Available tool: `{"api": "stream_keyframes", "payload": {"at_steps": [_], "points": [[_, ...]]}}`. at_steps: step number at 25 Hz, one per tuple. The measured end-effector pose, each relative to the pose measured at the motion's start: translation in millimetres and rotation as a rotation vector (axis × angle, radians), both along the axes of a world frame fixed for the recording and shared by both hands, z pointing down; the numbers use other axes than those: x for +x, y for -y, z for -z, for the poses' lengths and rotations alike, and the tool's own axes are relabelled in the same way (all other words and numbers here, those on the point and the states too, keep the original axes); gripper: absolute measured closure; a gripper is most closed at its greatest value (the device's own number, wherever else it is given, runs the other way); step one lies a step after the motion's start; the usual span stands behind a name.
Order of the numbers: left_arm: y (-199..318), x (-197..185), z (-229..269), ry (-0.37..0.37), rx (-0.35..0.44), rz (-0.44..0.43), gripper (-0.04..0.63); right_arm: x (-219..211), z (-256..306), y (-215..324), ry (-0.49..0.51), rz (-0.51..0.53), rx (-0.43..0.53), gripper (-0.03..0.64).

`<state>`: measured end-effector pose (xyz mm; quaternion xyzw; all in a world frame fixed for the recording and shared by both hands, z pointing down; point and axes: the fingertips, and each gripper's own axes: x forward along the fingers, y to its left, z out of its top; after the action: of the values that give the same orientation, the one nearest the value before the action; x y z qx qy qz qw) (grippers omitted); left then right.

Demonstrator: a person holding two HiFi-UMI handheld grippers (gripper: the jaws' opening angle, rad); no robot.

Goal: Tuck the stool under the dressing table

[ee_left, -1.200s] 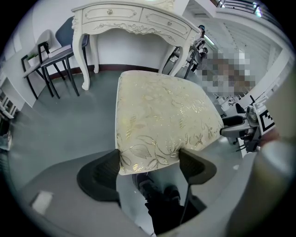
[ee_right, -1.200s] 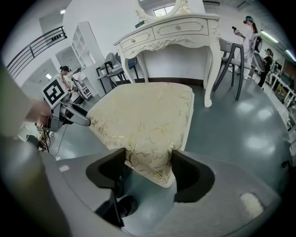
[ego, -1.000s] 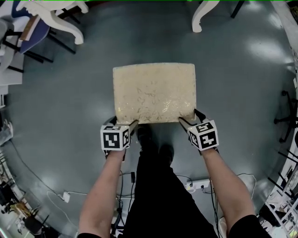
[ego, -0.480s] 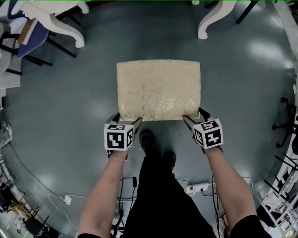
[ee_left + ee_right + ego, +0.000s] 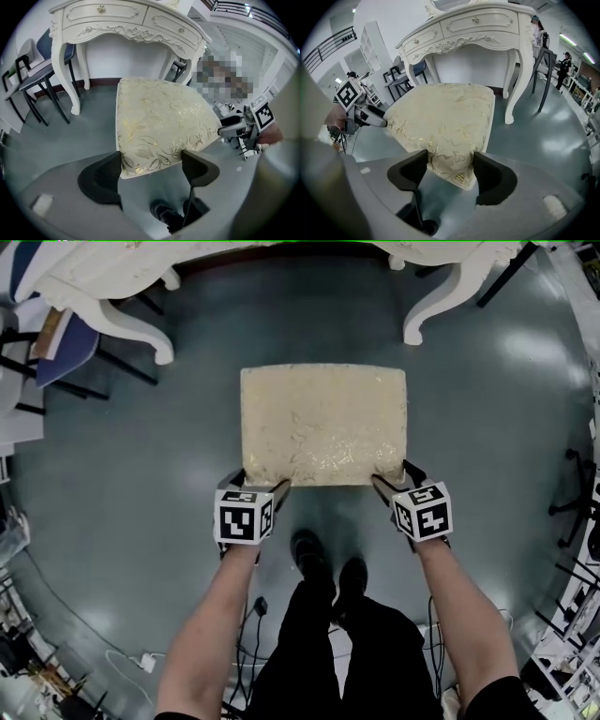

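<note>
The stool (image 5: pixel 323 423), with a cream cushion patterned in gold, stands on the grey floor in front of the white dressing table (image 5: pixel 141 324). My left gripper (image 5: pixel 261 482) is shut on its near left corner. My right gripper (image 5: pixel 394 476) is shut on its near right corner. In the left gripper view the cushion corner (image 5: pixel 150 159) sits between the two dark jaws, touching both. The right gripper view shows the other corner (image 5: pixel 452 164) held the same way. The dressing table (image 5: pixel 473 28) stands just beyond the stool, the gap between its legs facing the stool.
A blue chair (image 5: pixel 56 334) and dark chair legs stand at the left of the table. An office chair base (image 5: pixel 572 493) is at the right edge. Cables and a white plug (image 5: pixel 145 662) lie on the floor behind me. My shoes (image 5: pixel 328 568) are close behind the stool.
Both grippers and the stool have moved forward toward the dressing table. More of the table's top and legs now shows at the top of the head view.
</note>
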<state>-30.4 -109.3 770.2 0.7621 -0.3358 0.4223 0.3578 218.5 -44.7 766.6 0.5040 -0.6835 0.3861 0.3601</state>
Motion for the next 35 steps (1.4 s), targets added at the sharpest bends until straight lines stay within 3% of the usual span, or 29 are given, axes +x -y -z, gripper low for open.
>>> {"api": "stream_keyframes", "payload": {"at_steps": [26,35], "points": [[128.6,38.0,4.9,0.035,-0.012,0.134,0.167,43.2,9.7,156.6,0.038,0.121,0.071,0.299],[182.7,54.4,8.6,0.006,0.049,0.154,0.166,60.3,13.4,210.6,0.038,0.112,0.084,0.299]]}}
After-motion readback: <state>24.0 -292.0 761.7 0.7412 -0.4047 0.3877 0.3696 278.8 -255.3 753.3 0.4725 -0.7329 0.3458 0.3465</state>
